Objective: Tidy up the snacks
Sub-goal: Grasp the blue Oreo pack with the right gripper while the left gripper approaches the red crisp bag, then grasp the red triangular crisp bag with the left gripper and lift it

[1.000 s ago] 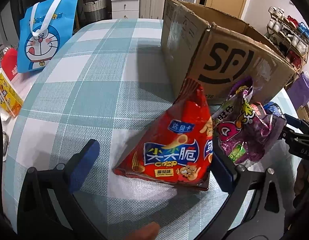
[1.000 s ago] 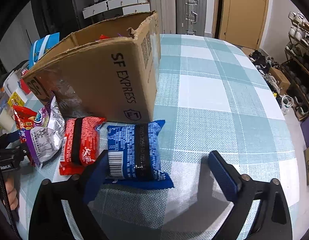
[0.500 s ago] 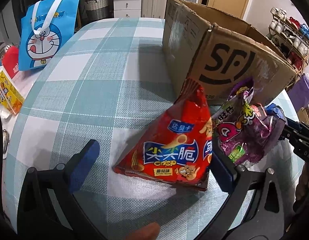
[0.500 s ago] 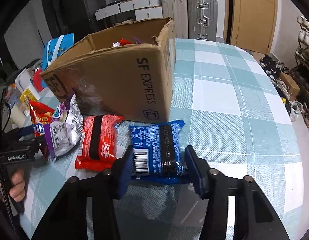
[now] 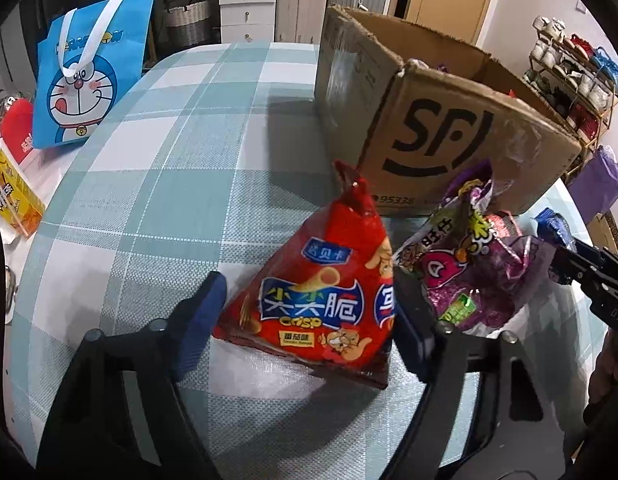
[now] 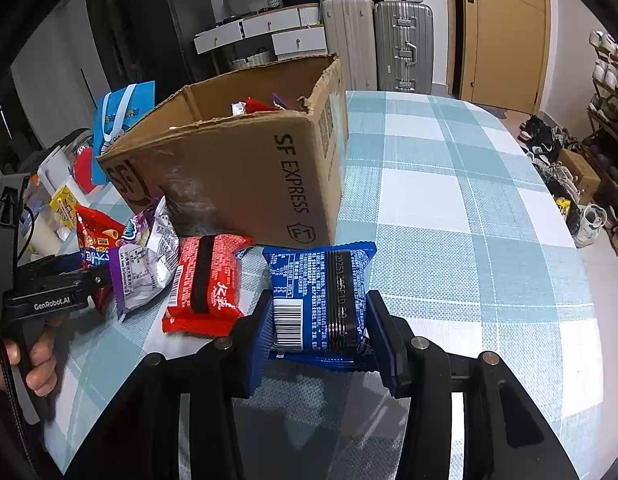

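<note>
While a few wrappers already show inside the cardboard box (image 6: 245, 184), four packs remain on the table (image 6: 449, 208), so I'd call it partly done.

Nearest: right gripper (image 6: 321, 340) is clamped on the blue pack (image 6: 319, 296), pads squeezing both its sides at the near end. Looks raised off the cloth, can't confirm.

Left gripper (image 5: 305, 320) jaws are closing around the red triangular chip bag (image 5: 329, 300); right pad is at the bag's edge, left pad stands clear of it, so no grip yet. Bag sits on the table, base near, tip pointing at the box.

Just right of it: purple candy bag (image 5: 477, 276), touching the chip bag. Red flat pack (image 6: 209, 280) lies between that and the blue pack.

Behind all four: box, open top, near wall torn and uneven, just behind the packs. Judgement: each pack needs lifting over that rim.

Room: right half of the table is bare, far edge curves off toward the shoe rack. Left side is crowded, with a blue cartoon tote (image 5: 85, 80) at the far left.
</note>
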The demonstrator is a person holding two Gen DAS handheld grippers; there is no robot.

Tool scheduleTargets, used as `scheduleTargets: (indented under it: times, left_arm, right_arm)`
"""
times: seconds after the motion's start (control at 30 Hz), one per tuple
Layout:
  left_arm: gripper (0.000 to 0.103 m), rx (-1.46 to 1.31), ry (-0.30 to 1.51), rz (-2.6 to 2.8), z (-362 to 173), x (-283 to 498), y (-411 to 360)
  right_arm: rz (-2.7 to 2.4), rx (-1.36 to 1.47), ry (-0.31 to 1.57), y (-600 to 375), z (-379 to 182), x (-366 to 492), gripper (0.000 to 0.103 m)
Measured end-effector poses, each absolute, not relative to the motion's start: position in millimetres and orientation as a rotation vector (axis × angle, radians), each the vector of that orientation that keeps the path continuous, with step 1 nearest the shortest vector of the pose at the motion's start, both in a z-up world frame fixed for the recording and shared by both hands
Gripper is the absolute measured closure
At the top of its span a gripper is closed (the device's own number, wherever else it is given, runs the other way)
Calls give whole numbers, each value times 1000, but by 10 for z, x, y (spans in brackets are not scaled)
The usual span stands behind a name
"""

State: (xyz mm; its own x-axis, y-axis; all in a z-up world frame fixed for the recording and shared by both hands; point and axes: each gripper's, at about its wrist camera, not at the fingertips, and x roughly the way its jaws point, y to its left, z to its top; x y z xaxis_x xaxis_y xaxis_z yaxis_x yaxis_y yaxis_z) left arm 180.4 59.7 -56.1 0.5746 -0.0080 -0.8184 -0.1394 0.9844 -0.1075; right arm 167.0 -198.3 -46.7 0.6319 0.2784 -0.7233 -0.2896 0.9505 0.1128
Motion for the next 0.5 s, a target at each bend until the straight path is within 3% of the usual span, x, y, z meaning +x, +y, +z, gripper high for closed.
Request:
scheduleTargets:
  times: [0.07, 0.13, 0.5]
  left_arm:
    - [42, -182, 939, 63, -533, 1772, 604]
    - [44, -194, 929, 49, -507, 1742, 607]
    - [46, -206, 880, 14, -338, 1528, 550]
  right_arm:
    - [329, -15, 820, -1974, -455, 1645, 58]
    - [328, -18, 812, -1964, -447, 1639, 58]
    - [324, -9, 779, -1970, -361, 1541, 58]
